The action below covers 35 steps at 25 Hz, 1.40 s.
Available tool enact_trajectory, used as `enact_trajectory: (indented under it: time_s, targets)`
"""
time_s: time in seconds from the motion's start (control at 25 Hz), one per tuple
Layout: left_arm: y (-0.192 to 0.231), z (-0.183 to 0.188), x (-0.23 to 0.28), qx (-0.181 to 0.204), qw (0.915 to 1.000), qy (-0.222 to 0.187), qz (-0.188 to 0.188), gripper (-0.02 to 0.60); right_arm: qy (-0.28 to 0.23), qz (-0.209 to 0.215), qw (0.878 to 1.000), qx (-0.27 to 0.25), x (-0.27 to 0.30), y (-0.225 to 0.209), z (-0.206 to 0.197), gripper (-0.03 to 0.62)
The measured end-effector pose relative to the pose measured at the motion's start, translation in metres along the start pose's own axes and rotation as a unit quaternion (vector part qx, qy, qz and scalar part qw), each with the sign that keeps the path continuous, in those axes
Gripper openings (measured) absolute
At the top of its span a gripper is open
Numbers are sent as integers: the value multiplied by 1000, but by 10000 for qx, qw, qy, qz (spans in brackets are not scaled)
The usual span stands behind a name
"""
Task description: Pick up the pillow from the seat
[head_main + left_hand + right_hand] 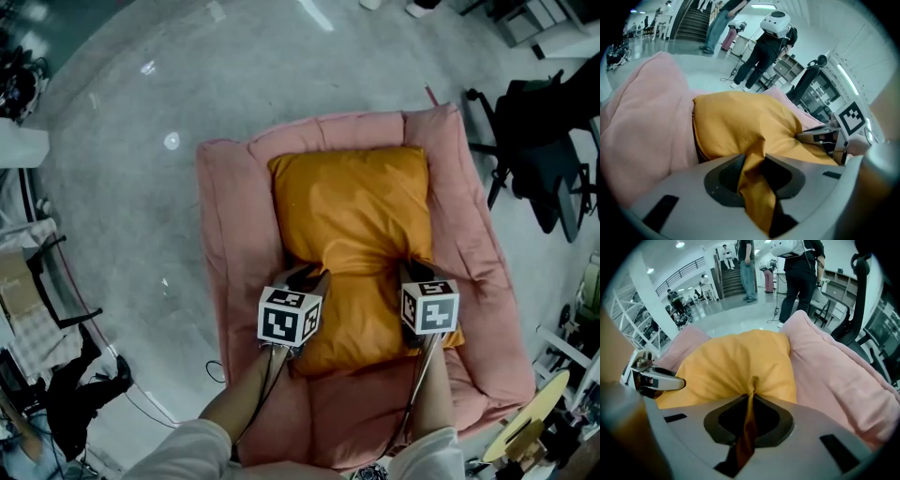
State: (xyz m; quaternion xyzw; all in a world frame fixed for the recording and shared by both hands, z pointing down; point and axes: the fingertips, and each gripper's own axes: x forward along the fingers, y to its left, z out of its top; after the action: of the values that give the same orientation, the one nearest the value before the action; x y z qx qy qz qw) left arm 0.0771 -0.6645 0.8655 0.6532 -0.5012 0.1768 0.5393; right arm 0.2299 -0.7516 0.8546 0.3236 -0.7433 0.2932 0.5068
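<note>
An orange pillow lies on a pink cushioned seat. My left gripper bites the pillow's left side near its front, and a thick fold of orange cloth is pinched between its jaws. My right gripper bites the right side; a thin fold of the pillow is squeezed between its jaws. In the left gripper view the right gripper shows beyond the pillow. The right gripper view has the left gripper at its left beside the pillow.
Grey floor surrounds the seat. A black office chair stands at the right, and dark gear with cables lies at the lower left. People stand by a staircase far behind the seat.
</note>
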Motion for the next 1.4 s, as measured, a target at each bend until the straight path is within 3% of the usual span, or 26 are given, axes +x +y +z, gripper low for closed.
enact_trajectory:
  time_s: [0.12,0.28,0.76,1.12,1.4]
  targets:
    - [-6,6,-5,191,9998,-42,-63,69,-132,-26,9999,-14,-6,2,3,38]
    - [-16,21,-23,114,9993,-287,-195,41,-457,20,9988,198,-33,2,16,37]
    - [-46,60,-98,-199,9949,-905,-408,37,-1014,-54,9948,40,-108,18,51,35]
    - [-65,76,-160,61,9898,-1348,-459,35,-1572,-134,9875,-59,-168,42,72,35]
    - [-89,100,-225,315,9798,-1925,-446,32,-2161,-212,9758,-258,-235,64,100,35]
